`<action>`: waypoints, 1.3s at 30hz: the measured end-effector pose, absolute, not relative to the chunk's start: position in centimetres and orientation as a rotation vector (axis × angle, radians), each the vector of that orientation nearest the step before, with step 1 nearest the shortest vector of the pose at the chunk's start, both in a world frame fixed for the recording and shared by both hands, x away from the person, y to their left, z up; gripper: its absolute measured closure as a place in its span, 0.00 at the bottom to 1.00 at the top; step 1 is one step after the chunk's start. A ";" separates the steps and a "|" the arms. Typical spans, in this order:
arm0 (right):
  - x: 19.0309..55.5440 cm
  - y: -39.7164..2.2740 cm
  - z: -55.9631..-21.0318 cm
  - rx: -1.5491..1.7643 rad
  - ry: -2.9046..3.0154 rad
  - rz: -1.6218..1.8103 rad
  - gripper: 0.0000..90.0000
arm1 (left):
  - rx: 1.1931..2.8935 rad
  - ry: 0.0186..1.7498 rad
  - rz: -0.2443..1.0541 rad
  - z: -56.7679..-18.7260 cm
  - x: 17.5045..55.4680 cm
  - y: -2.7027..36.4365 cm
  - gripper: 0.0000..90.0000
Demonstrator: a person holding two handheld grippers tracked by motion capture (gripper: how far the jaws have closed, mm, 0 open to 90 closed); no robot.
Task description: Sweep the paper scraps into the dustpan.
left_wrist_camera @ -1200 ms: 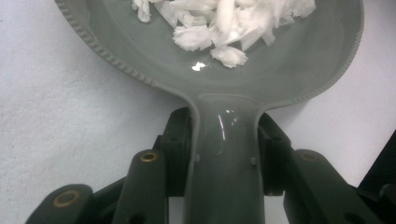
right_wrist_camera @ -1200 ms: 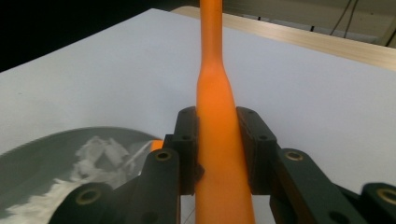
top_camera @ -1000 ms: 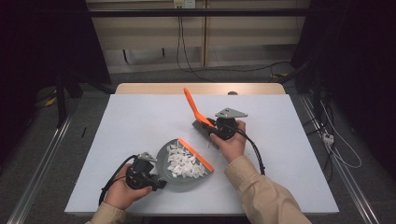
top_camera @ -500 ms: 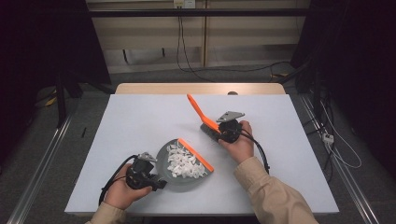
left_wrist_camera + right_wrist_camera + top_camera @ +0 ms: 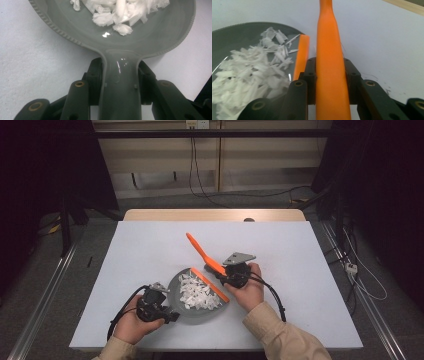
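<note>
Dustpan (image 5: 192,312) holding white scraps (image 5: 197,292) (heaped), orange brush (image 5: 205,256) at rim

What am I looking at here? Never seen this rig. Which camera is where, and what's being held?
No robot arm: a person sits at a white table and holds a hand-held gripper in each hand. The wide picture comes from a fixed camera above the person's side, looking forward and down. The other two come from cameras riding on the grippers, looking along their black jaws.

On the table lies a grey dustpan holding a pile of white scraps, with an orange strip along its front edge.

The left gripper is shut on the dustpan's handle; the left gripper view shows the jaws pressed on both sides of it. The right gripper is shut on an orange brush handle, which slants up and away over the table beside the dustpan.
</note>
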State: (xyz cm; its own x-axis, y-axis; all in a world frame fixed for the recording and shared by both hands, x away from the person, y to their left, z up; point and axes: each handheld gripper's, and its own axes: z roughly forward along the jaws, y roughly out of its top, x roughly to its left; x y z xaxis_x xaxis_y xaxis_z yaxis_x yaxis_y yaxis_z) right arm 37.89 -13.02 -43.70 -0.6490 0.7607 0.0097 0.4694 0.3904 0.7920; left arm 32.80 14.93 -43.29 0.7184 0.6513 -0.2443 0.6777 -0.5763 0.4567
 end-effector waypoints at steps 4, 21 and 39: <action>37.3 -12.3 -43.4 1.090 2.315 1.251 0.79 | 2.391 1.009 -0.066 -43.3 32.8 14.9 0.70; 39.6 -15.5 -43.1 1.140 2.190 1.287 0.78 | 2.375 1.012 -0.079 -43.4 32.8 15.0 0.70; 39.6 -13.3 -42.1 1.074 2.450 1.025 0.79 | 2.397 0.992 -0.079 -43.3 32.9 15.0 0.70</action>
